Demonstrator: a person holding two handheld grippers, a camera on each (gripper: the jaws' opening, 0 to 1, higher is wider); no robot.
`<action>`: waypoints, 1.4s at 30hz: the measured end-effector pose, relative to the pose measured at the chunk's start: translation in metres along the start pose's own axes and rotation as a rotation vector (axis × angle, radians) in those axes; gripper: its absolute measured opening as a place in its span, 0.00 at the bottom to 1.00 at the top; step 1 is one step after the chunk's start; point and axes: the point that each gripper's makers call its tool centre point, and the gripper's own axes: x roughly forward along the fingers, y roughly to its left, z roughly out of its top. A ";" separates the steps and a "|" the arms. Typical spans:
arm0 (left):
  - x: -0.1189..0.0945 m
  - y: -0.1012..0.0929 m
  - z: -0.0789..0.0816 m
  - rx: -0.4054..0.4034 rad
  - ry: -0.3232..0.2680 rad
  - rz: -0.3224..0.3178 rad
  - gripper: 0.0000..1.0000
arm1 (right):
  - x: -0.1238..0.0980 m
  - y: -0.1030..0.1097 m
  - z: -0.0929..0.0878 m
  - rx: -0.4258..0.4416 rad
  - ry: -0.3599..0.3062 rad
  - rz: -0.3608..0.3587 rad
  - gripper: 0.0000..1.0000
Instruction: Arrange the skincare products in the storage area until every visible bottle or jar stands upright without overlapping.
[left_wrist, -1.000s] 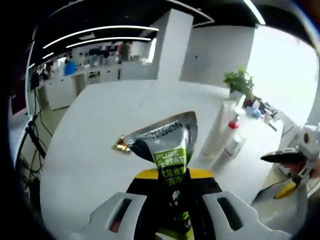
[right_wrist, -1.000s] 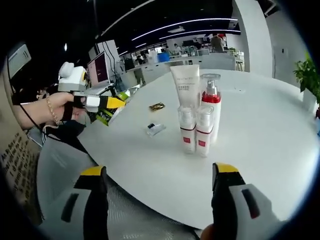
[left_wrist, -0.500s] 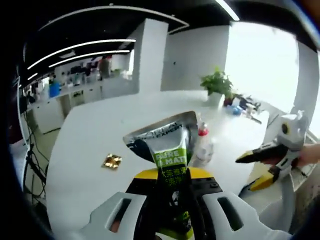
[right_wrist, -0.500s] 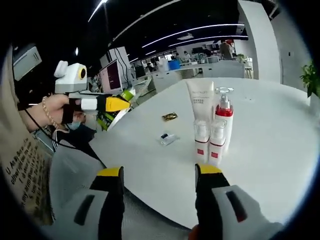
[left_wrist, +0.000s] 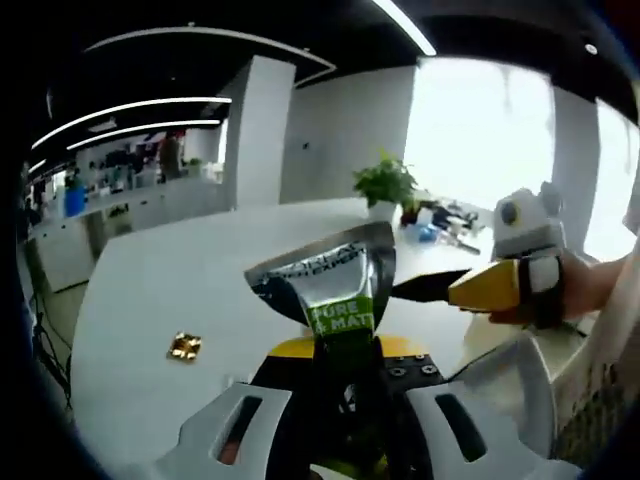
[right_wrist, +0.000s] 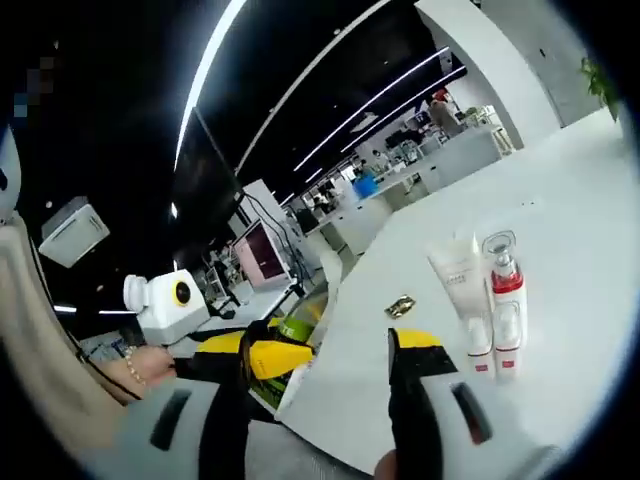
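Note:
My left gripper (left_wrist: 340, 365) is shut on a silver and green tube (left_wrist: 333, 290), whose crimped end points up and away from me. My right gripper (left_wrist: 478, 288) comes in from the right, its tips close beside the tube's top. In the right gripper view, my right gripper (right_wrist: 318, 355) stands open, and the left gripper (right_wrist: 262, 357) with the green tube (right_wrist: 296, 329) lies just beyond its left jaw. On the white table (right_wrist: 560, 190) a white tube (right_wrist: 458, 281), a red-banded pump bottle (right_wrist: 503, 288) and two small bottles (right_wrist: 480, 350) stand upright together.
A small gold packet (left_wrist: 184, 346) lies flat on the table, also visible as the gold packet (right_wrist: 401, 306) left of the bottles. A potted plant (left_wrist: 384, 184) stands at the table's far edge. A hand with a bracelet (right_wrist: 135, 367) holds the left gripper. Office desks lie beyond.
Both views have swung. The two grippers have come close together, off the table's edge, and the right gripper's jaws stand a little narrower. The tube stays held in the left gripper.

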 end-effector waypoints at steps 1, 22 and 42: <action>0.000 -0.003 0.001 0.006 -0.001 -0.008 0.16 | 0.001 0.001 0.001 0.018 -0.009 0.003 0.52; 0.006 -0.026 -0.011 0.020 0.046 -0.080 0.24 | -0.003 -0.012 0.003 0.213 -0.114 -0.031 0.08; -0.004 -0.027 -0.002 -0.081 0.087 -0.279 0.65 | -0.031 0.002 0.032 0.362 -0.115 0.182 0.01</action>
